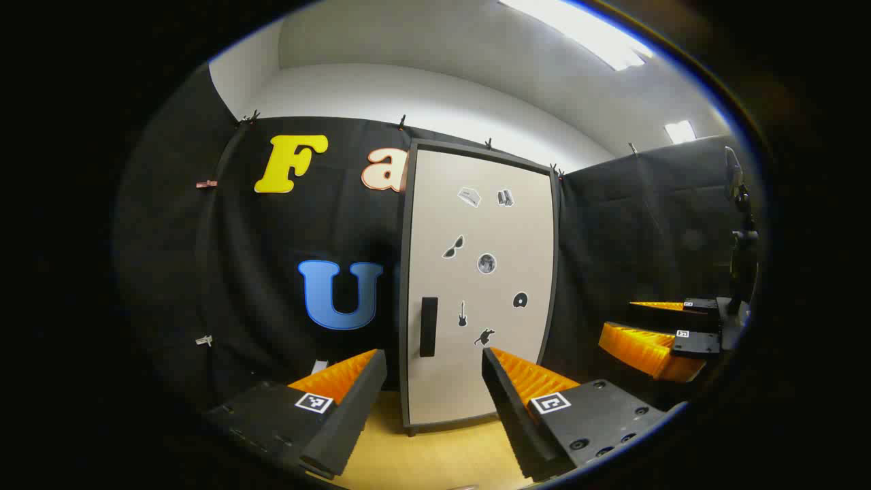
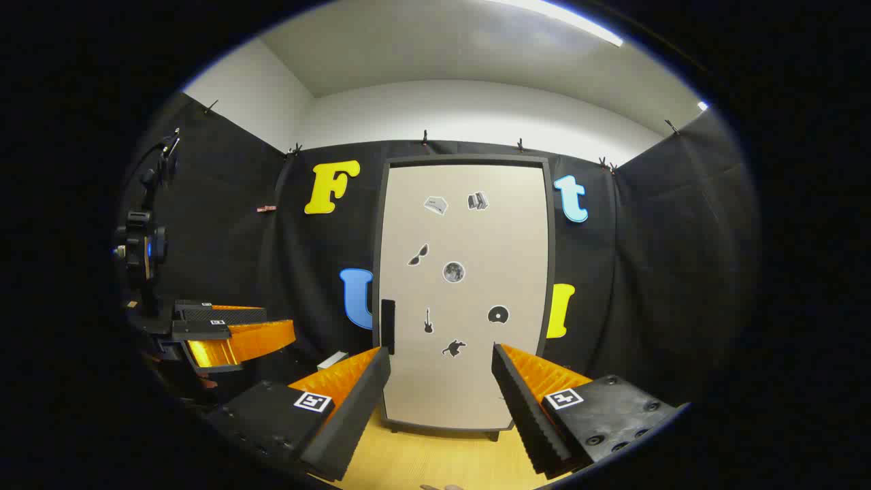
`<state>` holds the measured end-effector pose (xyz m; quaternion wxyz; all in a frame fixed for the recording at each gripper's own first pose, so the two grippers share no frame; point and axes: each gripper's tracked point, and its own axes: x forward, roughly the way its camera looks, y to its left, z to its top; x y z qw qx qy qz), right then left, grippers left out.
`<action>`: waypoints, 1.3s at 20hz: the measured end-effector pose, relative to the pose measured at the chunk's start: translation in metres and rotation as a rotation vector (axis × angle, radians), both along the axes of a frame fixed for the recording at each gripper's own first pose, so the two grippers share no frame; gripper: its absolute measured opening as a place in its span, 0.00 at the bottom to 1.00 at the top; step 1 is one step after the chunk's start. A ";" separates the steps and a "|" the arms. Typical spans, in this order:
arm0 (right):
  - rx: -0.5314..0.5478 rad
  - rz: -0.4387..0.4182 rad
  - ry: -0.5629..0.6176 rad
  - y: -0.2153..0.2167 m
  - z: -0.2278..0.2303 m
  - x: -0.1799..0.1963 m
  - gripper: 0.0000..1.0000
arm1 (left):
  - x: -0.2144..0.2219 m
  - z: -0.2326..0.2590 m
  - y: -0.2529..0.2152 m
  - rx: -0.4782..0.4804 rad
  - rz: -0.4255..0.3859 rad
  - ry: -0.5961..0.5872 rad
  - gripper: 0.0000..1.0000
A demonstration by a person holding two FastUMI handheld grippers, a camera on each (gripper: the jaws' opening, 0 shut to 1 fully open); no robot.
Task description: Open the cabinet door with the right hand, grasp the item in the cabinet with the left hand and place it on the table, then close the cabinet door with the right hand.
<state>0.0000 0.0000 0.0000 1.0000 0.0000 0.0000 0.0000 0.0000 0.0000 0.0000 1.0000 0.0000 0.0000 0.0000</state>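
Observation:
A tall beige cabinet [image 1: 480, 286] [image 2: 466, 292] with a dark frame stands on the wooden table, its door shut and dotted with small stickers. A black vertical handle [image 1: 428, 327] [image 2: 388, 325] sits on the door's left edge. My left gripper [image 1: 432, 357] is open in front of the door, well short of it, with nothing between its fingers. My right gripper [image 2: 441, 354] is open too, facing the door's lower half from a distance. In the left gripper view the right gripper [image 1: 656, 333] shows at the far right. The right gripper view has the left gripper [image 2: 231, 333] at its left.
The wooden tabletop [image 1: 435, 456] [image 2: 435, 459] runs from the grippers to the cabinet's foot. Black cloth walls close in on both sides and behind the cabinet. A small pale object [image 2: 332, 360] lies on the table left of the cabinet.

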 end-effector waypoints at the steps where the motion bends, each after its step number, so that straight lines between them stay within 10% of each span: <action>1: 0.012 0.010 0.005 0.003 -0.001 0.000 0.98 | -0.001 -0.001 -0.001 0.003 -0.003 0.001 0.90; 26: 0.027 0.004 0.047 0.031 -0.013 -0.012 0.98 | -0.021 -0.002 -0.001 0.023 -0.089 -0.018 0.91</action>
